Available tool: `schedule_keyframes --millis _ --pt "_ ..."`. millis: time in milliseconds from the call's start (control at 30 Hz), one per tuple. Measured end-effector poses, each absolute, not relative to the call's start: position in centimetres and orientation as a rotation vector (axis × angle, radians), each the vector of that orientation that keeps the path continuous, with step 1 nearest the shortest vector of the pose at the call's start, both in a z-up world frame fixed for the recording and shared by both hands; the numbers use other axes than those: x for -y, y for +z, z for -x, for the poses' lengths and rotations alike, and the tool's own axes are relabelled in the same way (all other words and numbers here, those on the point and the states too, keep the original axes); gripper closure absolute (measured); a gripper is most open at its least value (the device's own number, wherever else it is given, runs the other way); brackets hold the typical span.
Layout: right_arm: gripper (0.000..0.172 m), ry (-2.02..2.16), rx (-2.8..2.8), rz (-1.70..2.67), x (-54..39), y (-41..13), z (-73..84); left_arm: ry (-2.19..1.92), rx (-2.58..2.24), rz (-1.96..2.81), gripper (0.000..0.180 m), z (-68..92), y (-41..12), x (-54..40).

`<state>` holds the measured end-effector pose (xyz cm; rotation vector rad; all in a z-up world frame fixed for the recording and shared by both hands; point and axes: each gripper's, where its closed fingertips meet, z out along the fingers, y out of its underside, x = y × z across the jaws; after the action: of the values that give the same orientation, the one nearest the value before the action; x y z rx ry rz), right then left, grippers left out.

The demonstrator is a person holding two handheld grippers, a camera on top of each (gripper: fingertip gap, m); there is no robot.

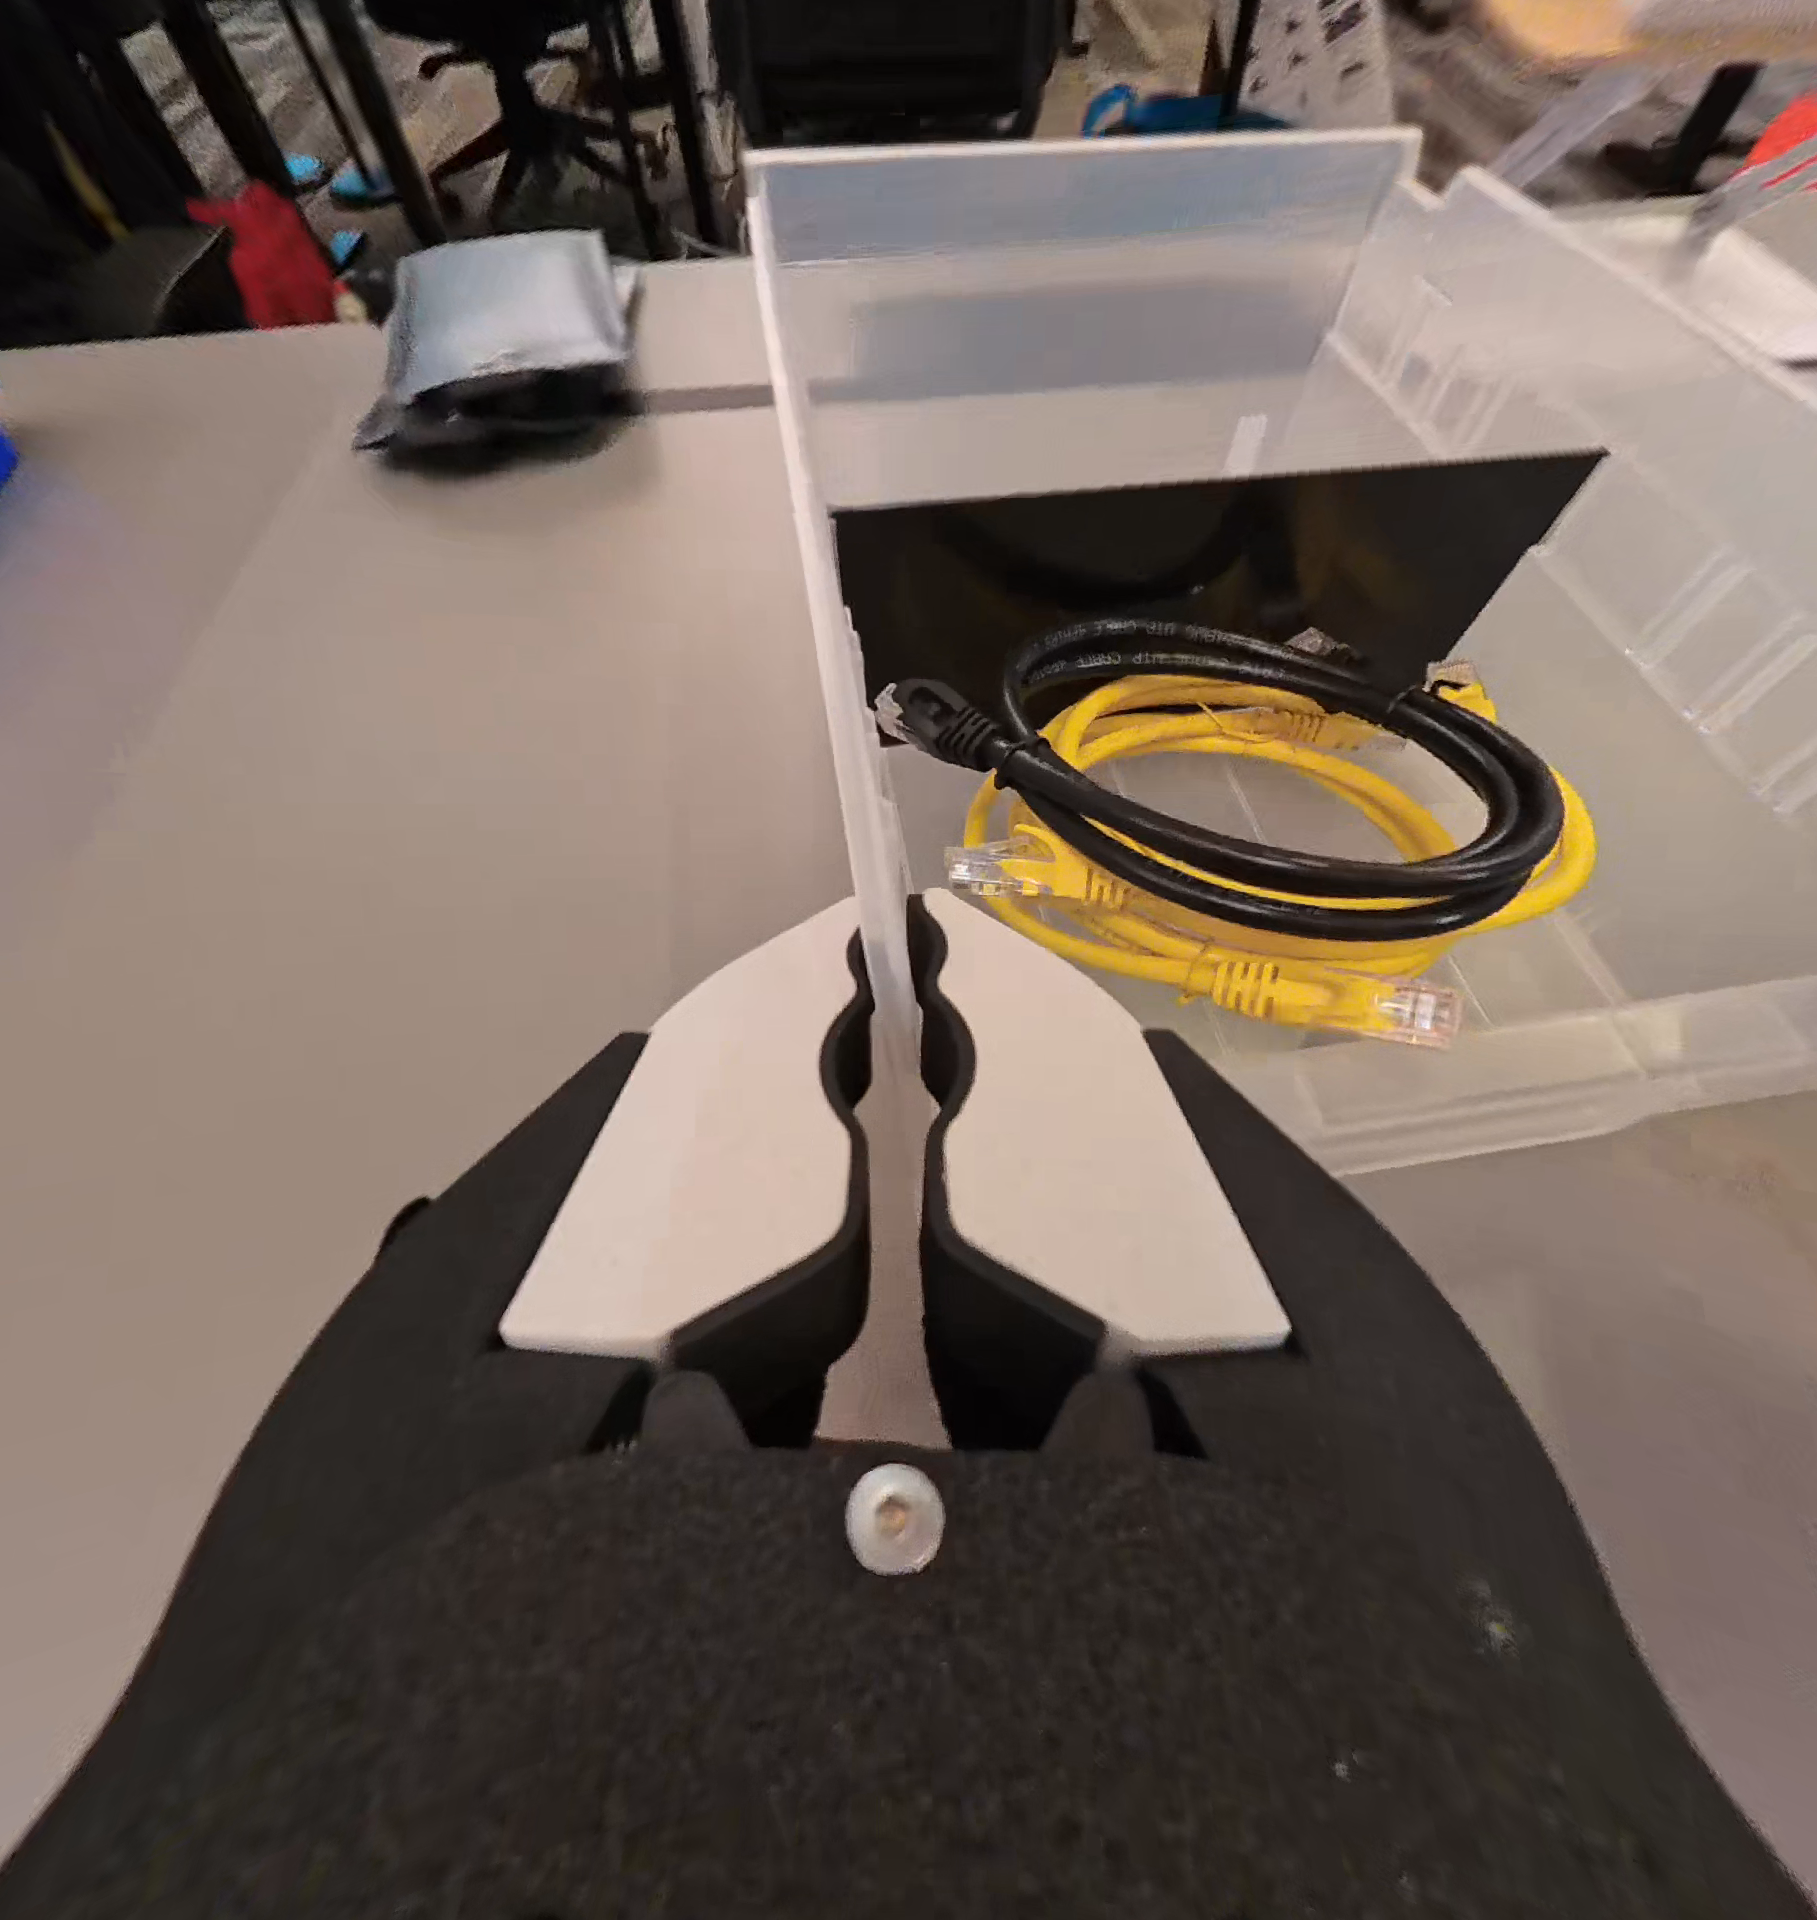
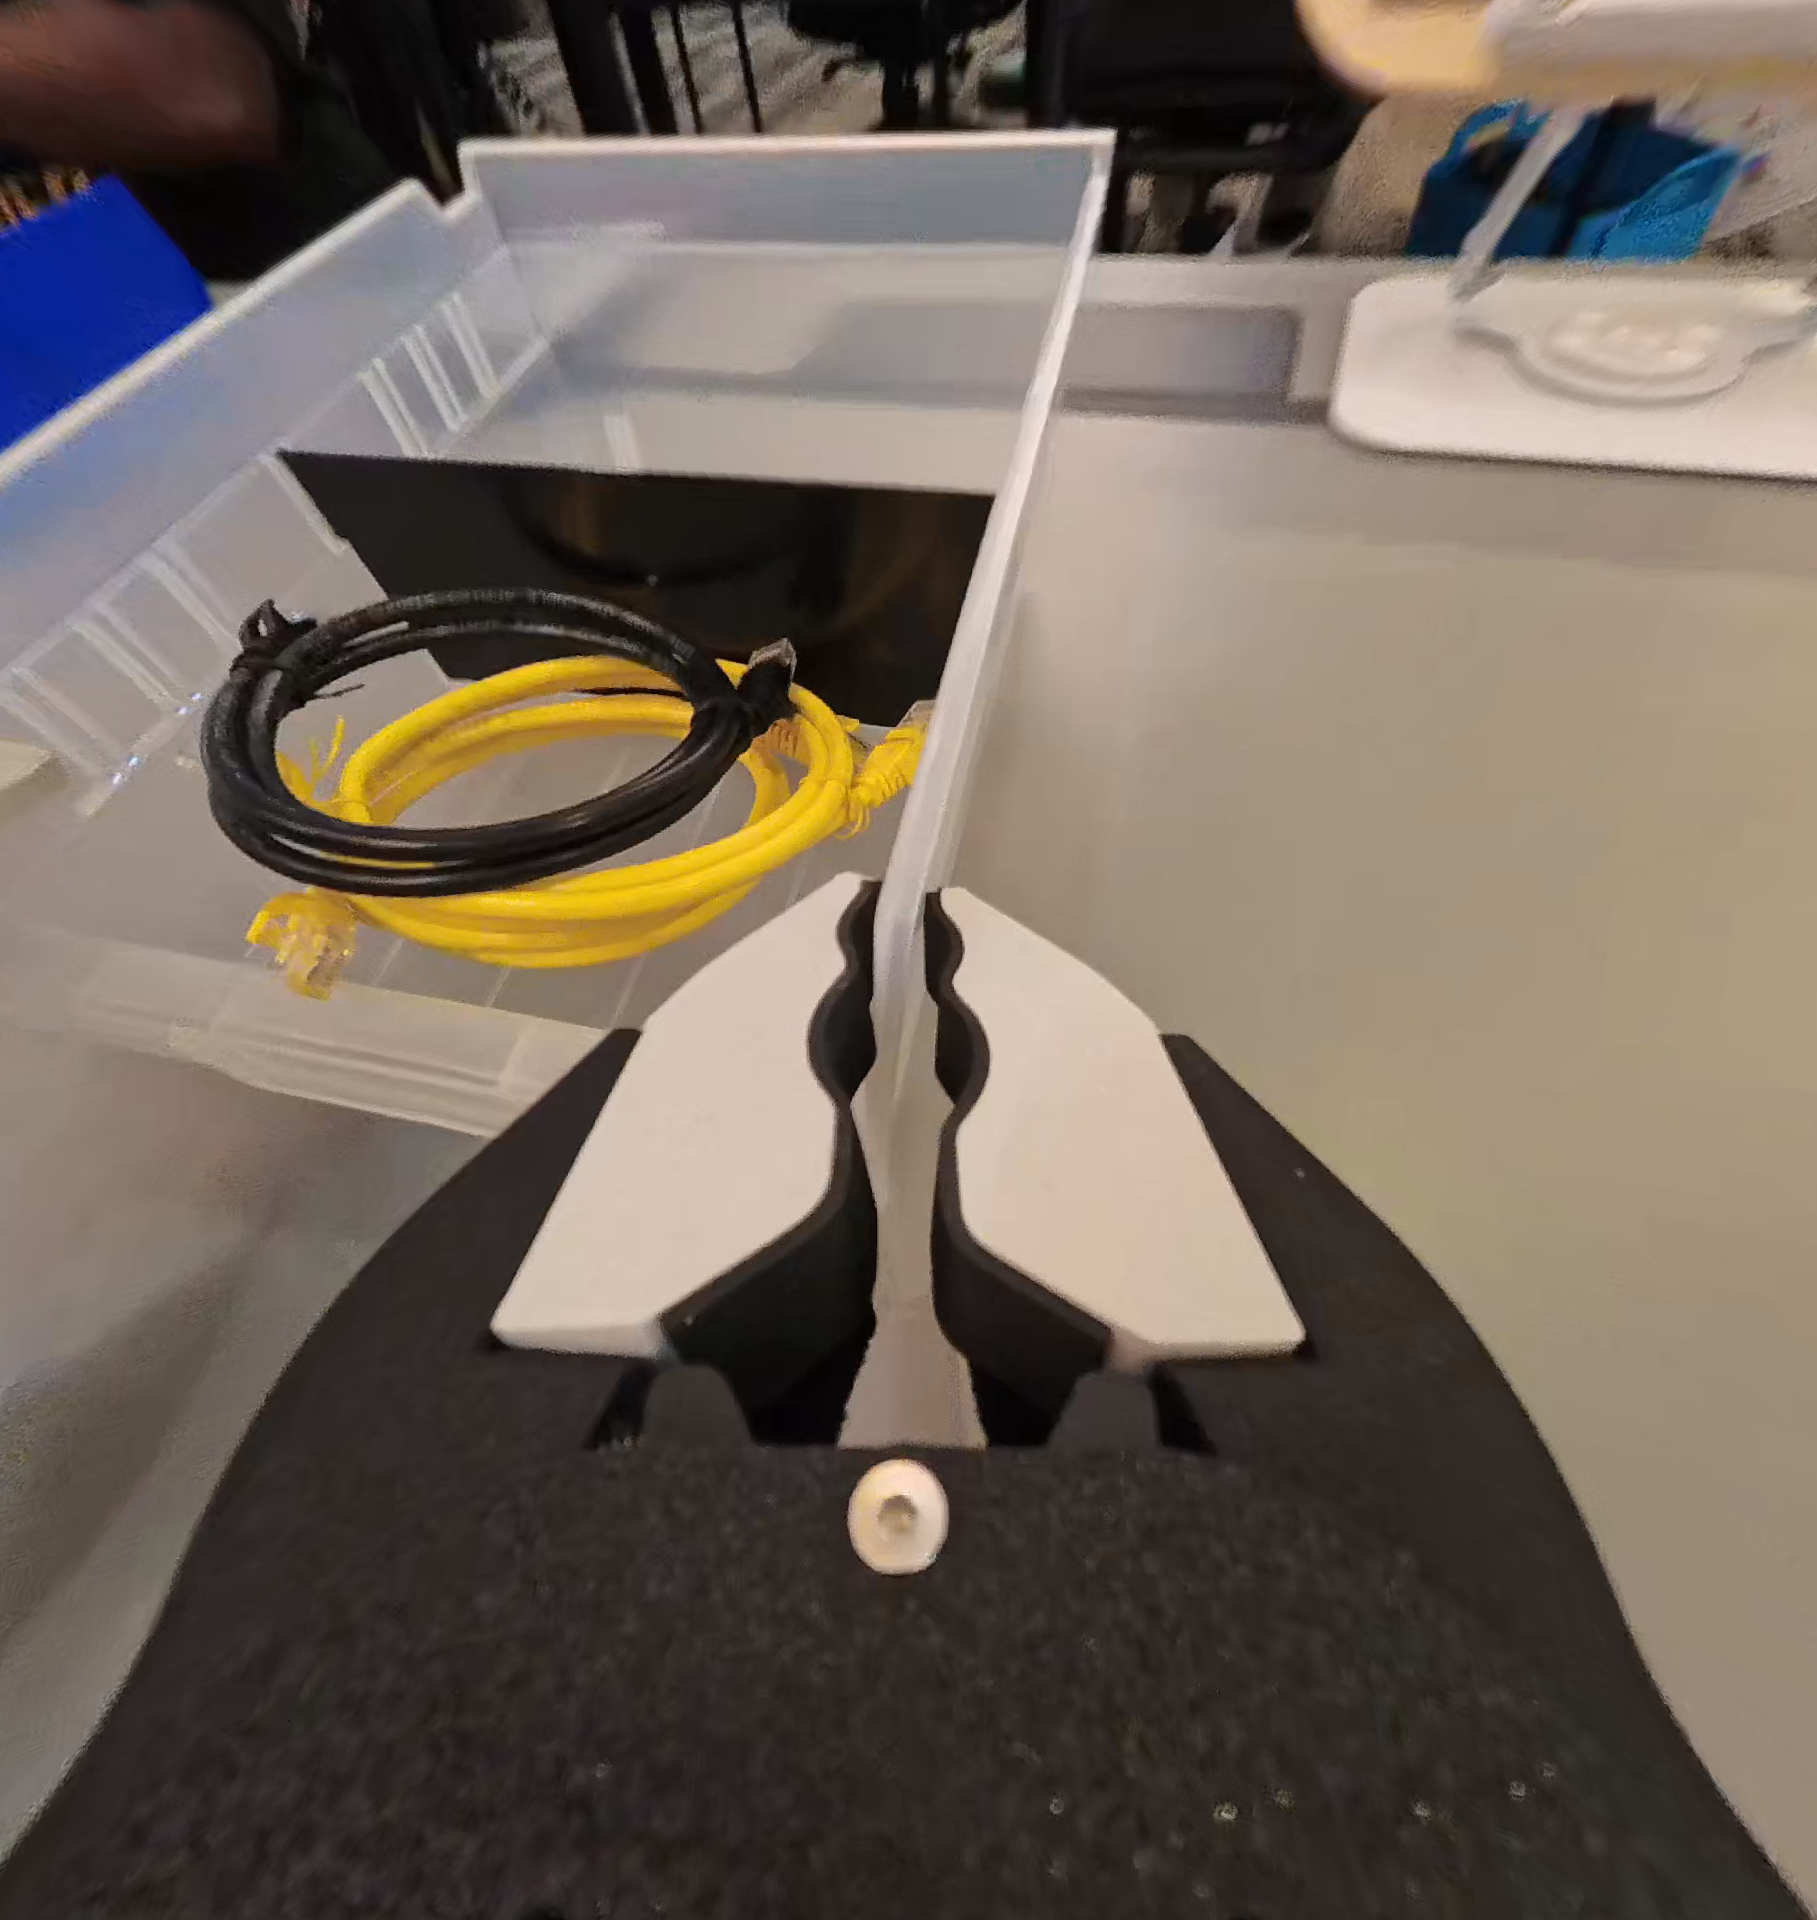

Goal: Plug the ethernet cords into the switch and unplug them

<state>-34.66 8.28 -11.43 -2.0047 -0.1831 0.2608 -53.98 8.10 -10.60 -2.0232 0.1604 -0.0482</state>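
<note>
The left claw (image 1: 891, 935) is nearly closed, its pads pressed on the thin left wall (image 1: 826, 644) of a clear bin. The right claw (image 2: 902, 914) likewise pinches the bin's right wall (image 2: 997, 623), both pointing forward.

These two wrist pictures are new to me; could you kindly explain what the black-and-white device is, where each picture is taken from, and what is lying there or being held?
No robot arm here: a person holds a two-finger gripper in each hand, with a camera on each looking forward along its fingers. One picture is from the left gripper, the other from the right gripper.

Each gripper is closed on a side wall of the same clear plastic bin: the left on its left wall, the right on its right wall. The bin is on a grey table.

Inside it lie a coiled yellow ethernet cord, a coiled black ethernet cord on top of it, and a flat black panel behind. The cords are untouched.
</note>
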Motion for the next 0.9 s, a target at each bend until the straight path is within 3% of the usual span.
schedule_keyframes --millis 333,400,533,767,900 --pt "0.152 0.475 0.225 2.033 -8.3 -13.1 38.9 -0.184 0.01 2.06 0.176 57.2 -13.0 -11.0" --pt "0.15 0.547 0.314 2.041 -8.0 -13.0 39.0 -0.179 -0.01 2.069 0.166 56.9 -13.1 -11.0" --pt "0.134 0.635 0.517 1.944 -6.3 -10.9 36.8 -0.077 0.075 2.092 0.122 58.5 -12.0 -9.6" --pt "0.13 0.73 0.734 1.814 -3.0 -7.7 24.9 -0.225 0.135 1.783 0.119 56.8 -4.7 -5.1" --pt "0.125 0.622 0.783 1.878 -2.1 -8.6 16.0 0.089 0.163 1.707 0.137 56.6 -5.4 -3.1"
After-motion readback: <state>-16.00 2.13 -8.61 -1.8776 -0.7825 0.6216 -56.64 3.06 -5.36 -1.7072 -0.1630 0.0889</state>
